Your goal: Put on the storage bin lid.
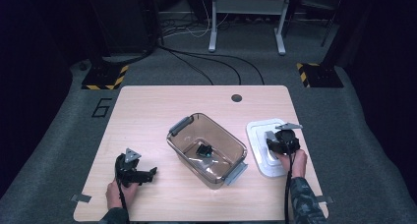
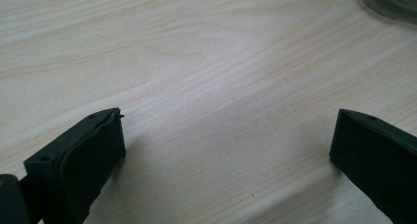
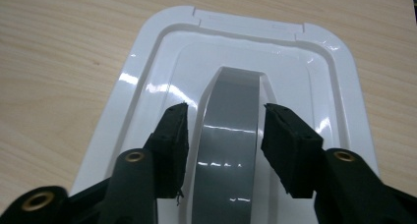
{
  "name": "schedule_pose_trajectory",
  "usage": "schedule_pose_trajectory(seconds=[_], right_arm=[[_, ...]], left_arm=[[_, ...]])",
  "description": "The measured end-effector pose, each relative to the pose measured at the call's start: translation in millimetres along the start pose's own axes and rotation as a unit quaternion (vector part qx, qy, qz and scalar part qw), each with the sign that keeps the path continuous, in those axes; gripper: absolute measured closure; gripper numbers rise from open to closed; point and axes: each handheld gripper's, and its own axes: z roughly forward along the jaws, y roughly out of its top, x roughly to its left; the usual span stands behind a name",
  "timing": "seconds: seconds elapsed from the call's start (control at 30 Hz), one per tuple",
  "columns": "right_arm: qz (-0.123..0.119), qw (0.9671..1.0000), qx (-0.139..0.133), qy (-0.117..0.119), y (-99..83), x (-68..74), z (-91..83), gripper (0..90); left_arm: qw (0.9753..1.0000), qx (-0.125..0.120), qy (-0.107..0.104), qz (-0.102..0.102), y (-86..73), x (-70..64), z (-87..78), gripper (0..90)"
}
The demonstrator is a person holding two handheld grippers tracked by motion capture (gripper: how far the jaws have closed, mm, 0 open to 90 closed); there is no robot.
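A clear brownish container (image 1: 219, 129) with grey latches stands mid-table, and a small black object (image 1: 204, 150) lies inside it. To its right a white lid (image 1: 259, 129) lies flat on the table. My right gripper (image 1: 273, 139) hovers over that lid (image 3: 147, 52), open, its jaws straddling the grey handle strip (image 3: 231, 135) with a small gap on each side. At the front left my left gripper (image 1: 149, 174) is open wide just above bare wood (image 2: 226, 130), with nothing between its jaws. The container's edge (image 2: 388, 0) shows at the top right of the left gripper view.
The wooden table (image 1: 147, 111) has a round hole (image 1: 236, 98) near its far edge. Beyond it, on grey carpet, are yellow-black striped stand bases (image 1: 104, 79) (image 1: 317, 74), cables and a metal desk frame (image 1: 246, 17). Bare wood lies left of the container.
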Motion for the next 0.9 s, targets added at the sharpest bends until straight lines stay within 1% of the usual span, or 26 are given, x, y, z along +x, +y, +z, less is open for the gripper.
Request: schedule_pose_trajectory(seconds=[0.03, 0.07, 0.1, 0.17, 0.3, 0.33, 0.43, 0.47, 0.5, 0.6, 0.63, 0.7, 0.73, 0.8, 0.83, 0.9], right_arm=[[0.0, 1.0, 0.0, 0.0, 0.0, 0.0, 0.0, 54.5], [0.0, 1.0, 0.006, -0.003, 0.3, 0.3, 1.3, 55.7], [-0.006, 0.9999, 0.011, -0.01, 0.1, 1.5, 5.4, 62.1], [-0.006, 0.9999, 0.011, -0.008, 0.1, 1.6, 6.3, 62.5], [-0.013, 0.9996, 0.011, -0.021, 1.1, 3.1, 6.7, 66.4], [-0.018, 0.9996, 0.012, -0.019, 1.2, 3.0, 6.1, 66.4], [-0.022, 0.9995, 0.008, -0.02, 1.6, 2.6, 5.0, 66.6], [-0.024, 0.9996, 0.01, -0.009, 1.6, 1.9, 3.1, 66.6], [-0.024, 0.9996, 0.01, -0.009, 1.6, 1.9, 3.1, 66.6], [-0.024, 0.9996, 0.01, 0.004, 1.4, 1.3, -0.4, 66.7], [-0.028, 0.9995, 0.009, 0.009, 1.4, -0.1, -1.9, 66.7], [-0.021, 0.9995, 0.009, 0.021, 2.0, -1.6, -5.6, 66.7], [-0.021, 0.9992, 0.008, 0.031, 3.3, -4.7, -10.0, 66.7], [-0.023, 0.9991, 0.006, 0.035, 4.1, -6.7, -11.7, 66.7], [-0.022, 0.9989, 0.005, 0.042, 5.6, -9.5, -15.2, 66.7], [-0.021, 0.9988, 0.003, 0.045, 6.1, -10.7, -16.9, 66.6]], left_arm=[[1.0, 0.0, 0.0, 0.0, 0.0, 0.0, 0.0, 0.0], [1.0, 0.0, 0.0, 0.0, 0.0, 0.0, 0.0, 0.0], [1.0, 0.0, 0.0, 0.0, 0.1, 0.0, 0.0, 0.0], [1.0, -0.001, 0.001, 0.0, 0.0, 0.0, 0.3, 0.0], [1.0, -0.001, 0.0, 0.001, 0.1, 0.1, 0.4, 0.0], [1.0, -0.001, 0.0, 0.0, 0.1, 0.1, 0.4, 0.0], [1.0, -0.001, 0.0, 0.0, 0.2, 0.1, 0.4, 0.0], [1.0, -0.001, 0.0, 0.001, 0.2, 0.1, 0.5, 0.0], [1.0, -0.001, 0.0, 0.001, 0.2, 0.1, 0.5, 0.0], [1.0, -0.001, 0.0, 0.001, 0.2, 0.1, 0.5, 0.0], [1.0, -0.001, 0.0, 0.001, 0.2, 0.1, 0.5, 0.0], [1.0, -0.001, 0.0, 0.001, 0.2, 0.1, 0.5, 0.0], [1.0, -0.001, 0.0, 0.001, 0.2, 0.1, 0.4, 0.0], [1.0, -0.001, 0.0, 0.001, 0.2, 0.1, 0.4, 0.0], [1.0, -0.001, 0.001, 0.0, 0.2, 0.0, 0.5, 0.0], [1.0, -0.001, 0.0, 0.001, 0.2, 0.1, 0.4, 0.0]])
